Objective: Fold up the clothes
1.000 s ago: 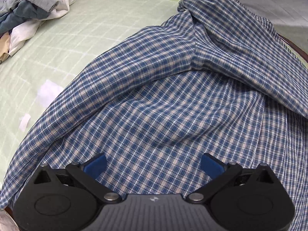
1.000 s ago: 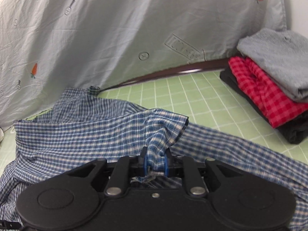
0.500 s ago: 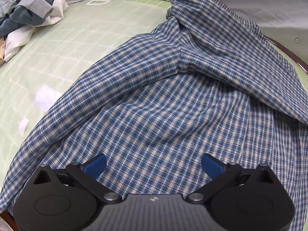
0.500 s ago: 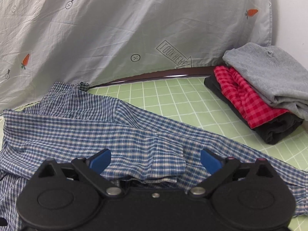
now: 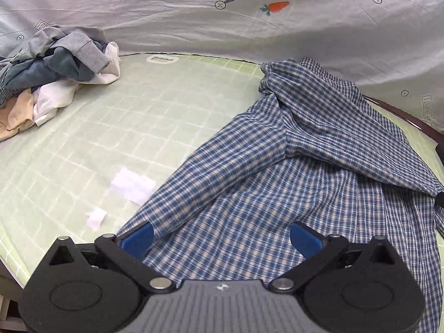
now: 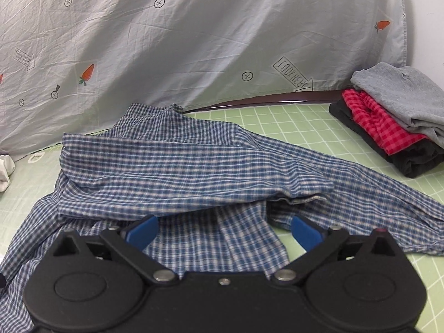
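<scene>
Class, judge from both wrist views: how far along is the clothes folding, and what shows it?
Done: a folded stack of grey, red check and black garments sits at the mat's far right. In hand: the blue plaid shirt lies spread with one sleeve laid across it; both the left gripper and right gripper are open, holding nothing. Left: finishing this shirt, then the crumpled pile.

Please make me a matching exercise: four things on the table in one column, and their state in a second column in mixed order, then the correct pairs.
Things:
1. blue checked shirt
2. red checked garment
3. heap of clothes
4. left claw

States:
A. open, holding nothing
B. folded, in a stack between a grey garment and a black garment
C. spread on the green mat, one sleeve laid across
D. unfolded, crumpled together

Pairs: 1-C, 2-B, 3-D, 4-A
</scene>
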Motion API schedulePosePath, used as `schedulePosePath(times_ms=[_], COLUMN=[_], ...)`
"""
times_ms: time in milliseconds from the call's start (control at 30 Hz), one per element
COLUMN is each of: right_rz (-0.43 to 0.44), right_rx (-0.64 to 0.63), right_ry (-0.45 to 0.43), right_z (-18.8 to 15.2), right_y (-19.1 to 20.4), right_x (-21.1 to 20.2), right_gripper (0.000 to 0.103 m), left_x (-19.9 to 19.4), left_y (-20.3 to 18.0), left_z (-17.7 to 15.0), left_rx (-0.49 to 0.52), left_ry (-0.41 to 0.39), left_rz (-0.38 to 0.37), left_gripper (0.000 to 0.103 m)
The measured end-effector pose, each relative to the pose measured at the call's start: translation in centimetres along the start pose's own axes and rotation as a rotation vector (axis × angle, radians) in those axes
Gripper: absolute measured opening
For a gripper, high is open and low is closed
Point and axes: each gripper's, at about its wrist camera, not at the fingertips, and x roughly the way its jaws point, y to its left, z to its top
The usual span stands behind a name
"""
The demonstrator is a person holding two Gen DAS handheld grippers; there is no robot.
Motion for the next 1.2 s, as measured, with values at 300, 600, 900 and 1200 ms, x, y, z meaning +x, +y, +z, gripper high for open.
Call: schedulePosePath(times_ms=[300, 600, 900, 1200], right_rz=[-0.083, -0.01, 0.106, 0.125], right_rx=[0.087, 0.097, 0.128, 0.195], right_ry=[0.089, 0.103, 0.148, 0.236], right_z=[-3.5, -7.7, -10.4, -12.7], right_y=[11.2, 24.1, 31.1, 34.1], right_x=[-1.2, -2.3, -2.7, -1.3], right_gripper=[0.097, 0.072, 0.039, 0.037], left_x=[0.0, 2.5, 3.0, 3.0], left_y=[9.8, 18.5, 22.9, 26.6], left_z=[3.0, 6.6, 6.0, 5.8], left_rx=[0.129, 0.246, 0.343, 0.35], left_ry=[-0.002, 0.01, 0.068, 0.072], left_rz=[-0.092, -0.186, -0.236, -0.23], left_gripper=[0.103, 0.103, 0.103, 0.103])
